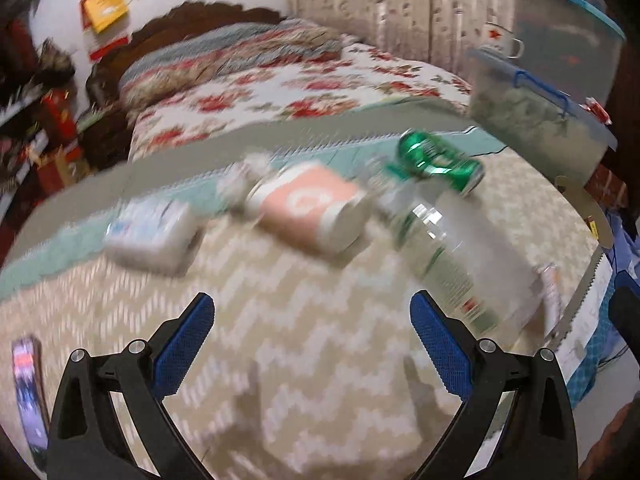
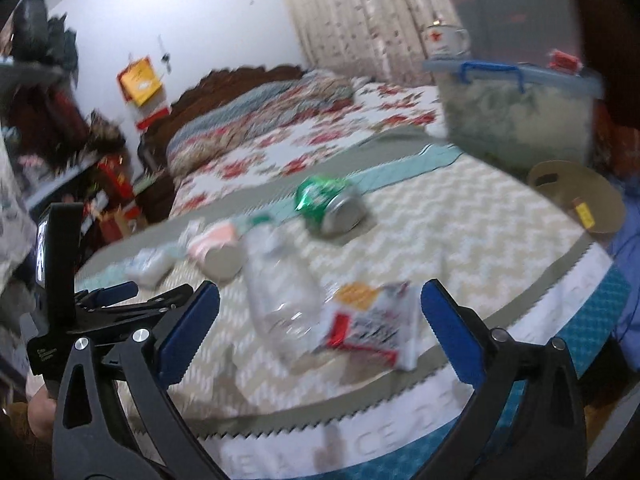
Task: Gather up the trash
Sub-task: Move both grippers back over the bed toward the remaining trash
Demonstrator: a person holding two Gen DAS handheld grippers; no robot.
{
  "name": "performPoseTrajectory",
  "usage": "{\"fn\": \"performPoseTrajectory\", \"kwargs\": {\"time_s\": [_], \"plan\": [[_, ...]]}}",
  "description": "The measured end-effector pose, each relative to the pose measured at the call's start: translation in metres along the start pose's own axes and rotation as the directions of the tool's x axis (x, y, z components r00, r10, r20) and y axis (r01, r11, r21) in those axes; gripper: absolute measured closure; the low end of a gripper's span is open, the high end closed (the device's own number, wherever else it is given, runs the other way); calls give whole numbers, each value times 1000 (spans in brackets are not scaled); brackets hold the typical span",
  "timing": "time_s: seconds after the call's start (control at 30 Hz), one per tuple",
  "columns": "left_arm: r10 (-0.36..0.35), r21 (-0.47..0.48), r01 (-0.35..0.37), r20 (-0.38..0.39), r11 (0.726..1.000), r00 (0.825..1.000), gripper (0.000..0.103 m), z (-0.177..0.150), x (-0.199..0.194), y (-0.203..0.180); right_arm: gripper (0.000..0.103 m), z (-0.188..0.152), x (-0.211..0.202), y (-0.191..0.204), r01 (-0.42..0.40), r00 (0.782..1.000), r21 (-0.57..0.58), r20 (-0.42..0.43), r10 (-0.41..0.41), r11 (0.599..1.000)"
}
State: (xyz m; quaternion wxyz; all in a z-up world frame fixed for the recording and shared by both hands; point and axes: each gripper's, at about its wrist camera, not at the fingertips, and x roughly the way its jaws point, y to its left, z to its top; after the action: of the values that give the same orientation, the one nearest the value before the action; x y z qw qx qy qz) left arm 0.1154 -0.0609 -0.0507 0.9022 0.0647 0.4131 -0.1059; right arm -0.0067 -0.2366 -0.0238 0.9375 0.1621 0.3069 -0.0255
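Observation:
Trash lies scattered on a zigzag-patterned mat (image 1: 320, 340). A crushed green can (image 1: 438, 160) (image 2: 330, 206) lies farthest back. A pink-and-white cup (image 1: 316, 208) (image 2: 218, 250) lies on its side, with a small white pack (image 1: 154, 232) (image 2: 150, 266) to its left. A clear plastic bottle (image 1: 460, 256) (image 2: 280, 300) lies in the middle. A red-and-white wrapper (image 2: 370, 322) sits next to the bottle's base. My left gripper (image 1: 312, 344) hovers open over bare mat, short of the cup. My right gripper (image 2: 320, 332) is open, with the bottle and wrapper seen between its fingers, apparently untouched.
A clear storage bin (image 1: 540, 120) (image 2: 516, 120) with a blue lid stands at the back right, a mug (image 2: 446, 42) on top. A tan round basket (image 2: 580, 196) sits at the mat's right edge. A phone (image 1: 28, 392) lies at the left. A floral bed (image 1: 280, 92) is behind.

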Motion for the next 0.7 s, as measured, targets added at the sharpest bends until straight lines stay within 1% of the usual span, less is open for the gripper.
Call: {"fn": "performPoseTrajectory", "kwargs": {"time_s": [0.13, 0.2, 0.27, 0.3, 0.33, 0.4, 0.43, 0.53, 0.6, 0.63, 0.7], "plan": [[33, -58, -35, -30, 998, 999, 8, -21, 8, 32, 3, -15, 14, 26, -42, 996, -52, -79, 38, 998], [29, -83, -32, -39, 996, 999, 9, -27, 10, 42, 3, -24, 24, 39, -80, 987, -70, -142, 70, 994], [34, -117, -40, -51, 992, 998, 9, -37, 11, 52, 3, -31, 32, 48, -105, 978, -96, -191, 85, 990], [34, -129, -42, -63, 991, 997, 9, -39, 13, 56, 3, -33, 36, 51, -115, 973, -107, -211, 90, 988], [17, -160, -33, -98, 987, 995, 9, -43, 16, 63, 3, -38, 42, 55, -121, 964, -121, -249, 88, 985], [22, -167, -35, -80, 985, 997, 9, -44, 13, 64, 3, -43, 50, 58, -114, 954, -125, -292, 73, 986], [32, -169, -46, -87, 984, 996, 9, -45, 13, 65, 3, -46, 56, 57, -116, 944, -116, -322, 73, 986], [49, -148, -64, -106, 987, 993, 9, -47, 14, 63, 3, -50, 64, 50, -119, 929, -78, -361, 83, 990], [66, -133, -81, -116, 988, 991, 8, -45, 15, 59, 3, -54, 72, 43, -116, 915, -42, -394, 90, 992], [74, -123, -89, -121, 988, 990, 8, -46, 15, 58, 3, -54, 71, 41, -117, 920, -38, -380, 94, 992], [77, -120, -92, -124, 989, 989, 8, -41, 20, 57, 3, -54, 72, 39, -121, 920, -35, -379, 99, 992]]}}
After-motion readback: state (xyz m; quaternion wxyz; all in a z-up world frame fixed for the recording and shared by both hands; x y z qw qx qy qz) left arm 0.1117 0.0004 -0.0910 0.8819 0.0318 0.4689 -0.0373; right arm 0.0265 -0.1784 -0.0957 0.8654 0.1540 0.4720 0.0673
